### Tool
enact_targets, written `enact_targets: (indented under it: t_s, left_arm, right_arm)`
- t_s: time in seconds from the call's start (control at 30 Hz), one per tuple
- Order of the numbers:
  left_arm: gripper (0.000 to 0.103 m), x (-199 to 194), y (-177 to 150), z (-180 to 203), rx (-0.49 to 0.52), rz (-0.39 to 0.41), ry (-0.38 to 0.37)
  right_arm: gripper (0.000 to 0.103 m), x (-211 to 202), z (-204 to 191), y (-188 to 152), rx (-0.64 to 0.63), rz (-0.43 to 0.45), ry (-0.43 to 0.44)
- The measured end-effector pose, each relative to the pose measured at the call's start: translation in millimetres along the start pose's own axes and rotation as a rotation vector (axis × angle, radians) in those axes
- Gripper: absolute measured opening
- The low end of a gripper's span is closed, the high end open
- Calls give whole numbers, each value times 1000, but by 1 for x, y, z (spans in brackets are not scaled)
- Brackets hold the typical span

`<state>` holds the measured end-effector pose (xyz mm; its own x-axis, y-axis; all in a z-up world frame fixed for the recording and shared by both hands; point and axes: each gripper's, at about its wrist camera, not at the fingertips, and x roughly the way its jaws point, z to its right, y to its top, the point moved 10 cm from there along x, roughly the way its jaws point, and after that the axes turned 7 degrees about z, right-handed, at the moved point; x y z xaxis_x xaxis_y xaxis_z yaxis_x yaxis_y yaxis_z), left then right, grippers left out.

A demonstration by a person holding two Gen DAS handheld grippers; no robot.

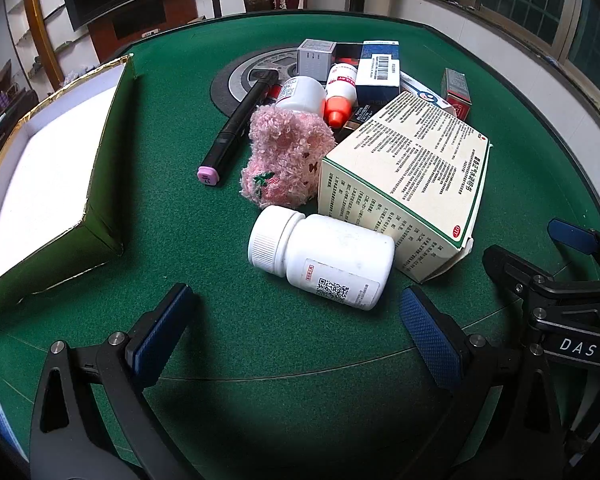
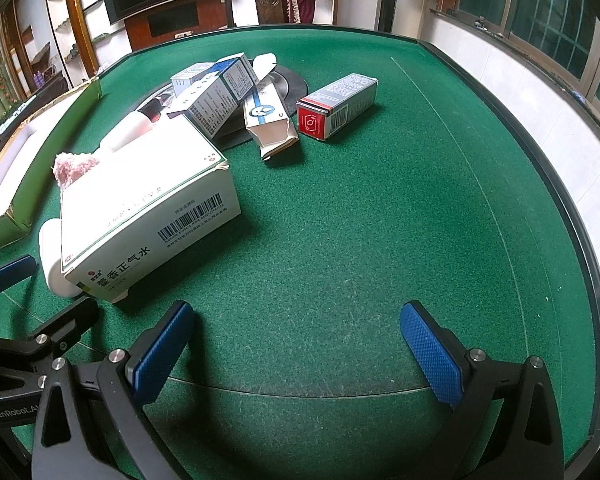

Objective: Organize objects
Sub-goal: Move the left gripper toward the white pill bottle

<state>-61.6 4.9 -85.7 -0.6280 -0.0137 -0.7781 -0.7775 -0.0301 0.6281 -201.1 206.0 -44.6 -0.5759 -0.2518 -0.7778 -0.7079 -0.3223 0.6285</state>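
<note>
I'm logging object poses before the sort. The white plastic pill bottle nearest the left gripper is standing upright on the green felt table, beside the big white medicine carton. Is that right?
Not quite. The white plastic pill bottle is lying on its side, not upright, with its ribbed cap pointing left. The left wrist view shows this. It does lie on the green felt table, beside the big white medicine carton.

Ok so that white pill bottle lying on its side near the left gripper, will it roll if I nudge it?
Probably. The white pill bottle lies on its side on the green felt table, so a sideways nudge would likely roll it, though the felt may slow it. Its smooth plastic could slip in the open left gripper. The big medicine box beside it may block rolling that way.
</note>
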Motion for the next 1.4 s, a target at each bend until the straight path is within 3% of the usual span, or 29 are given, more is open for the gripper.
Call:
enact_targets:
  t_s: [0.43,0.9,1.03,1.2,1.27,1.4]
  left_arm:
    - [103,2,0,2,-17,1,13]
    - [103,-18,-3,-8,131,2,-220]
    - [103,-26,-1,-11,173,39,-212]
    - [103,-36,10,-10,59,62,-251]
    - [103,-35,14,-10,-45,33,-297]
    - [102,-27,15,-2,-172,-23,-321]
  right_arm:
    - [103,0,0,0,0,0,0]
    - [103,0,0,-1,0,0,0]
    - [103,0,0,-1,0,0,0]
    - [102,-3,-1,0,-18,-6,45]
    - [102,-16,6,10,13,47,90]
    - [102,-52,24,40,29,197,80]
